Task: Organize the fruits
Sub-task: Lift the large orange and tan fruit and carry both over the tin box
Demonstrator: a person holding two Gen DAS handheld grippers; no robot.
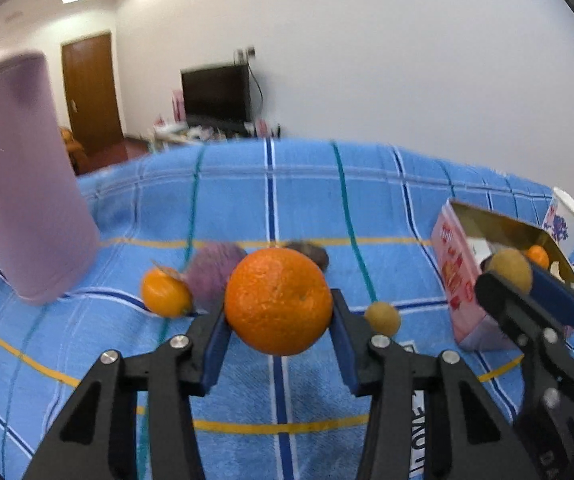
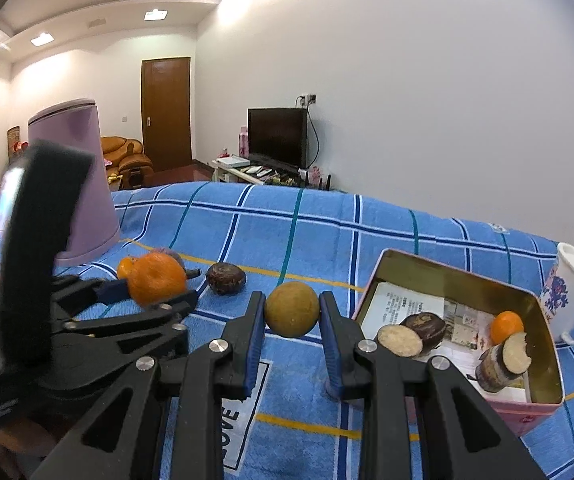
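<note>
Left gripper [image 1: 278, 322]: clamped on large orange [image 1: 278, 300], raised over the blue plaid cloth [image 1: 307, 184].
Right gripper [image 2: 292, 330]: clamped on round yellow-brown fruit [image 2: 292, 309], just left of the pink tin [image 2: 543, 396].
Tin contents: small tangerine [image 2: 506, 326], dark passion fruit [image 2: 425, 328], cut pieces.
On cloth: second passion fruit [image 2: 225, 278], small tangerine [image 1: 165, 293], another small brown fruit [image 1: 382, 318].
Far left: lilac bin [image 2: 83, 184].
Beside tin: white mug [image 2: 571, 292].

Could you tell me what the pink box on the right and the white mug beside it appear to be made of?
The pink box looks like thin sheet metal, a tin: its inner walls are glossy gold and reflective, the outside printed pink. The white mug looks like glazed ceramic or enamel, with a smooth shiny surface and a blue-and-red floral print; the pictures cannot settle which.
</note>
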